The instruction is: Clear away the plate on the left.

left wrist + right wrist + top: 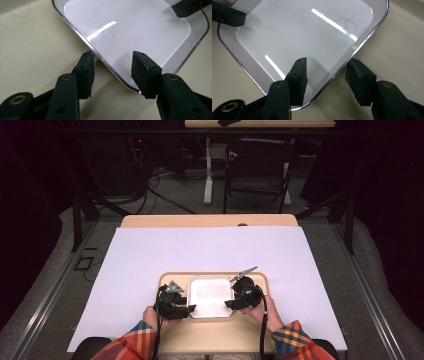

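My tray (210, 296) sits flat on the tan board (215, 332) at the near middle of the surface (150, 255), empty, so I judge the setting-down done and only the letting go and backing off left. My left tool (112, 72) straddles the tray's rim at its 8 o'clock corner, jaws partly open, pads clear of the rim. My right tool (327, 75) does the same at the 4 o'clock corner, rim between the jaws but untouched; scissors (243, 273) lie at the tray's 1 o'clock.
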{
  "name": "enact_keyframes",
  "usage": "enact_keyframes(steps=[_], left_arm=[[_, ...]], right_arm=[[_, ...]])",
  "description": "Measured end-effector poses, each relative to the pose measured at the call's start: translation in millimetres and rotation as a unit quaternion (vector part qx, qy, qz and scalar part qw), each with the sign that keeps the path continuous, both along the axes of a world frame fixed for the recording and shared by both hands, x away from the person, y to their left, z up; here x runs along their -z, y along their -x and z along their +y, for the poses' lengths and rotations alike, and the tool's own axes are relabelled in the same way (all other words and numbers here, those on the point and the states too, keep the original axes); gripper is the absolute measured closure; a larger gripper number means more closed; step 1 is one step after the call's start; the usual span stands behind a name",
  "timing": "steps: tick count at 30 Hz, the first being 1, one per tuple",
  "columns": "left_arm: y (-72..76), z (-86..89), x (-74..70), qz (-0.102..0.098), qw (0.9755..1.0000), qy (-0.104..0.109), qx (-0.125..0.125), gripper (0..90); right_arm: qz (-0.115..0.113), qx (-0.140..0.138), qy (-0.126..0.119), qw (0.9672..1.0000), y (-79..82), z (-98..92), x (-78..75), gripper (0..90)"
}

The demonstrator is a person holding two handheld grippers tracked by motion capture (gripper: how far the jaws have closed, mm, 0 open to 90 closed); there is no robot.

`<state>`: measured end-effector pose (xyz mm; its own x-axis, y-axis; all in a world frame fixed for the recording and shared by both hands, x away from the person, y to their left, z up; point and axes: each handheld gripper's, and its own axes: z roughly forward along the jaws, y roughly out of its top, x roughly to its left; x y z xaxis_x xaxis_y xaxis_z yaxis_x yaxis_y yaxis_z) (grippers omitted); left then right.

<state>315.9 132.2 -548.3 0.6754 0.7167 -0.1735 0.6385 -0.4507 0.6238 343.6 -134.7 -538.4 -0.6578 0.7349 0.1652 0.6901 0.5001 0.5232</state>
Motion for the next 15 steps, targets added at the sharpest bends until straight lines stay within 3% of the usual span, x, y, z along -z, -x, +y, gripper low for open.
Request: enact_keyframes(steps=[7,15], left_arm=[[-0.6,2.5,-0.5,0.002,1.0,-0.002,-0.002,53.1],[1.6,2.2,-0.7,0.006,1.0,0.001,0.0,54.2]], right_arm=[[0.005,-0.002,-0.009,0.9999,5.4,0.8,0.3,51.6],[-0.001,-0.008,0.0,1.0,7.0,1.0,0.1,51.5]])
